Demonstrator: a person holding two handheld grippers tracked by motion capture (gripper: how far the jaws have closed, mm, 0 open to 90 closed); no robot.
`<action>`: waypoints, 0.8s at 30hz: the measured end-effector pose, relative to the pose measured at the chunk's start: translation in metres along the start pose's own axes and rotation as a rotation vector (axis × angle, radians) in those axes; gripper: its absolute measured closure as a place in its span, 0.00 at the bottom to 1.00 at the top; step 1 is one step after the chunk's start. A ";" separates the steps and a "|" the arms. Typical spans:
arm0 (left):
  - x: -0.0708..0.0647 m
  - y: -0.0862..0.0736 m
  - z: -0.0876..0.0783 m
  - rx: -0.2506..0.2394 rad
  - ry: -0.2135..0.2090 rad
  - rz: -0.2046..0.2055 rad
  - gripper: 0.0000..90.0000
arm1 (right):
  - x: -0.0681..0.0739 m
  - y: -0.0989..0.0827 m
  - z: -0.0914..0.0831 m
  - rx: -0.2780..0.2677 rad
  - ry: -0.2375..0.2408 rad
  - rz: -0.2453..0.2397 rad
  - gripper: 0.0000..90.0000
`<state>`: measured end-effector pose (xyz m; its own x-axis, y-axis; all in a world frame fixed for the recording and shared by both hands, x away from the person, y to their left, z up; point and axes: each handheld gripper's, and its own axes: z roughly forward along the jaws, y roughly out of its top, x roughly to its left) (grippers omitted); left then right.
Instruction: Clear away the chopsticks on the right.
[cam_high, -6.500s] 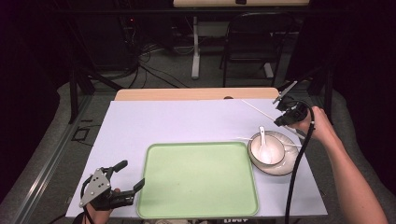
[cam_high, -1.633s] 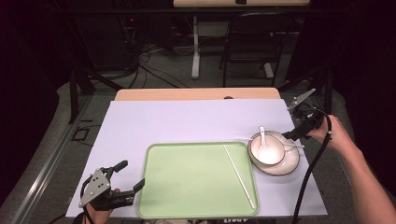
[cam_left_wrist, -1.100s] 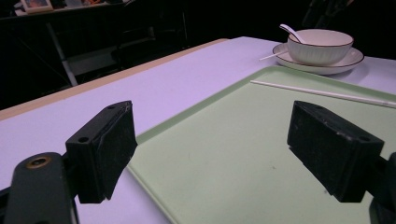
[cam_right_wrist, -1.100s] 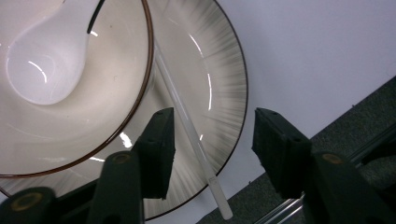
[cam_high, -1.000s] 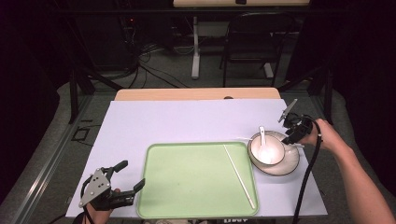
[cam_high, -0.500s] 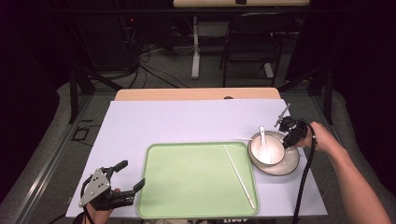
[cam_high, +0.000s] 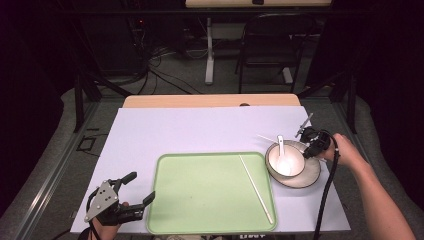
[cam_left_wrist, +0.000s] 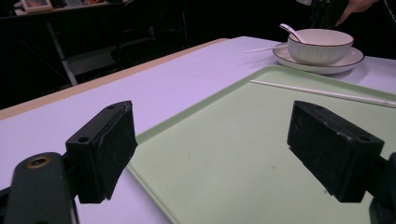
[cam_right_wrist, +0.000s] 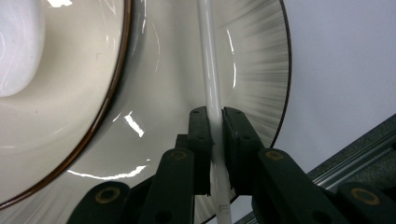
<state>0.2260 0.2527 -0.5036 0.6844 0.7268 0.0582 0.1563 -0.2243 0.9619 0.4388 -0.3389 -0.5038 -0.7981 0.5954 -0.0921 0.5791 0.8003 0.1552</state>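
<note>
Right claw (cam_right_wrist: 213, 140) pinching second chopstick (cam_right_wrist: 208, 70) over plate (cam_right_wrist: 252, 60); left claw (cam_left_wrist: 233, 149) spread, idle. Next, probably: carry to tray (cam_high: 200, 200), beside first chopstick (cam_high: 256, 188).

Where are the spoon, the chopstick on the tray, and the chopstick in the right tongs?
spoon (cam_high: 281, 145), high view, its handle.
chopstick on the tray (cam_high: 256, 188), high view, mid-shaft.
chopstick in the right tongs (cam_right_wrist: 208, 70), right gripper view, shaft over the plate.

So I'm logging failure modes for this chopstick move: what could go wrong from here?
The right gripper pinches the second chopstick near one end, so the long free part may swing or slip out. It lies across the plate beside the bowl, and a careless lift could nudge the bowl or the spoon resting in it.
</note>
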 end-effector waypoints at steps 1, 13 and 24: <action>0.000 0.000 0.000 0.000 0.000 0.000 0.17 | 0.001 0.000 0.000 -0.005 -0.008 0.004 0.93; 0.000 0.000 0.000 -0.001 0.000 -0.001 0.17 | 0.006 -0.006 -0.021 -0.096 -0.014 0.130 0.93; 0.000 0.000 0.000 -0.003 0.002 -0.003 0.17 | 0.012 -0.007 -0.059 -0.172 -0.081 0.240 0.93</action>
<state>0.2257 0.2527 -0.5036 0.6822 0.7291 0.0558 0.1567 -0.2202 0.9628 0.4154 -0.3422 -0.4475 -0.6219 0.7754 -0.1096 0.7076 0.6164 0.3453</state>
